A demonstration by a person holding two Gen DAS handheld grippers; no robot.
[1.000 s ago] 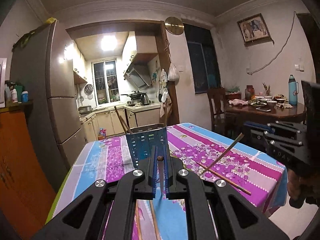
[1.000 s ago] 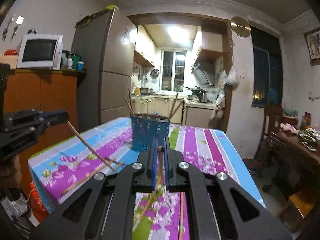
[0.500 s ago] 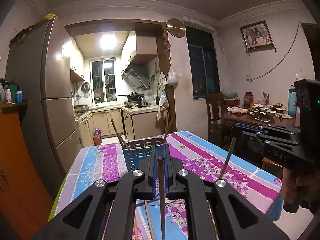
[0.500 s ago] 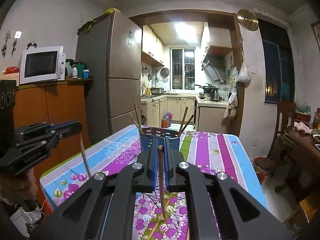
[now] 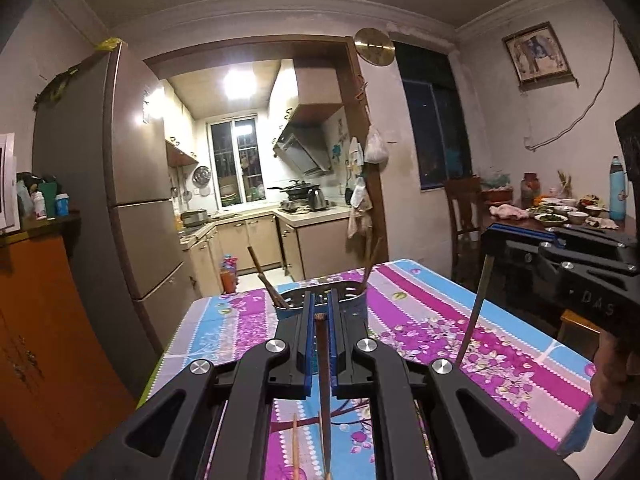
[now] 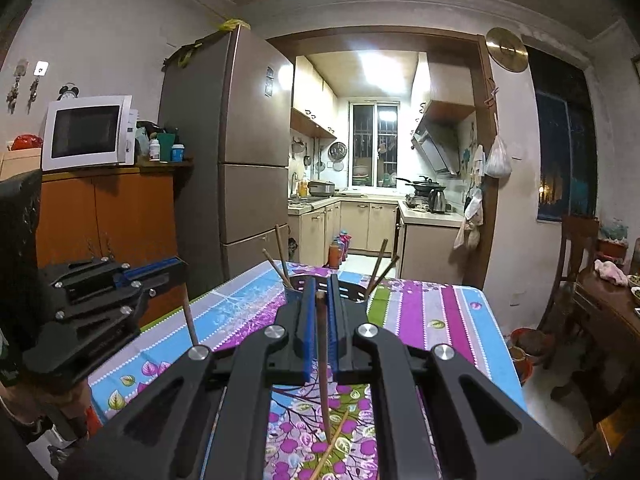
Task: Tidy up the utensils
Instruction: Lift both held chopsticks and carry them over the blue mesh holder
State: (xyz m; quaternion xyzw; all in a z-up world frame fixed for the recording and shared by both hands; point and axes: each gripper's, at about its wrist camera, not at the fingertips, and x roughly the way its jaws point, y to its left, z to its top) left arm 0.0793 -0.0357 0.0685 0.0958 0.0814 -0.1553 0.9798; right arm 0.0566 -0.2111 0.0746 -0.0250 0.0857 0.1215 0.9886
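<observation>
the blue utensil holder (image 5: 352,305) stands toward the table's (image 5: 520,344) far edge, straight ahead of both grippers, with chopstick ends (image 6: 280,254) fanning from its rim and crowding the way in from above. loose chopsticks (image 5: 295,444) lie near the near edge. the right edge's cloth is bare and passable.

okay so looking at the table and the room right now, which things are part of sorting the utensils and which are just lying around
Part of the job:
left gripper, shut on a chopstick
right gripper, shut on another chopstick
blue utensil holder
loose chopsticks on the tablecloth

Just lying about:
microwave
kettle
blue bottle
</observation>
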